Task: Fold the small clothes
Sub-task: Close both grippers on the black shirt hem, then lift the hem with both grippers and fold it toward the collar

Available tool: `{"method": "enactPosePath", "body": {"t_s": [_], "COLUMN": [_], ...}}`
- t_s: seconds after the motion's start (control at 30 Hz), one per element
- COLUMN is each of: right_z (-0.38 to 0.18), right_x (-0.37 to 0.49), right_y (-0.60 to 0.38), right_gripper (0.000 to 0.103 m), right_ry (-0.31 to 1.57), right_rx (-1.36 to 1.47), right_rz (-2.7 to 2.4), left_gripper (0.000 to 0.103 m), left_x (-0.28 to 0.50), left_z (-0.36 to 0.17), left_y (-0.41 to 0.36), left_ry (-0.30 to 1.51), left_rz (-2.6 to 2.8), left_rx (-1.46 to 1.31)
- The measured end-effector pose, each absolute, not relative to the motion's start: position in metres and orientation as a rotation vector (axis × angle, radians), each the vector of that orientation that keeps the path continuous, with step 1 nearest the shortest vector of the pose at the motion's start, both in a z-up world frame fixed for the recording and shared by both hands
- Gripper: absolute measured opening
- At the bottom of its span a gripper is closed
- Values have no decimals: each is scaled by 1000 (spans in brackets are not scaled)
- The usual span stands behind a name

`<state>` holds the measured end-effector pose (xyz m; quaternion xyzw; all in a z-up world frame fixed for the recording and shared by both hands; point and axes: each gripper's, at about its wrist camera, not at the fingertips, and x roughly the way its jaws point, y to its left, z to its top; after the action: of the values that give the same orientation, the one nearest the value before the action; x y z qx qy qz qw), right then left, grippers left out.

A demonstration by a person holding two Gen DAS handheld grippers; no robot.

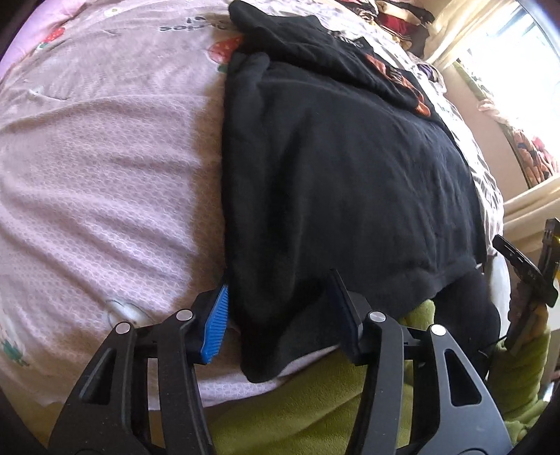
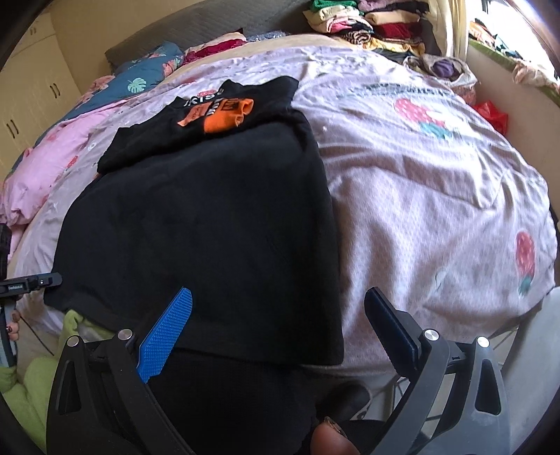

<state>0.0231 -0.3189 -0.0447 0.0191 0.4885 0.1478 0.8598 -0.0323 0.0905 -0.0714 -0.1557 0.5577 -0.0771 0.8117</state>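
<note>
Black shirt lies spread flat on the pink bedspread, its near hem hanging over the bed's edge toward you. From your left wrist camera, your left gripper stands with jaws wide, straddling the shirt's near left corner without pinching it; green fabric shows below.

From your right wrist camera, the same shirt has its orange-printed part folded over at the far end. Your right gripper is also spread wide around the near right corner, with nothing between its pads. Stacked clothes sit at the far side.
</note>
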Motion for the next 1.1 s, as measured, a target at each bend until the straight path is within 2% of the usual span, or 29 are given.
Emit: {"method": "enactPosePath", "body": {"t_s": [0.1, 0.2, 0.37, 0.4, 0.43, 0.53, 0.6, 0.67, 0.87, 1.1], "right_z": [-51, -57, -69, -72, -75, -79, -73, -64, -24, 24], "right_x": [22, 21, 24, 25, 25, 24, 20, 15, 9, 23], "right_y": [-321, -323, -328, -329, -330, -328, -328, -329, -341, -344], "right_gripper": [96, 77, 62, 56, 43, 24, 13, 9, 9, 9], "right_ry": [1051, 1074, 1120, 1133, 1141, 1158, 1143, 1112, 997, 874], "right_rx": [41, 51, 60, 66, 72, 54, 24, 13, 84, 130], "right_rz": [312, 319, 301, 301, 300, 301, 300, 322, 393, 412], "left_gripper": [44, 44, 44, 44, 44, 44, 34, 8, 4, 4], "left_x": [-34, -36, -35, -35, -34, -34, -35, -38, -38, -36], "left_z": [-73, -74, -77, -78, -78, -79, -78, -74, -57, -2], "left_y": [89, 92, 91, 92, 92, 93, 95, 98, 107, 119], "left_ry": [1193, 1192, 1190, 1189, 1188, 1178, 1172, 1157, 1117, 963], "left_rz": [-168, -168, -164, -163, -164, -164, -141, -145, -190, -220], "left_rx": [-330, -339, -335, -340, -341, -340, -335, -345, -385, -386]}}
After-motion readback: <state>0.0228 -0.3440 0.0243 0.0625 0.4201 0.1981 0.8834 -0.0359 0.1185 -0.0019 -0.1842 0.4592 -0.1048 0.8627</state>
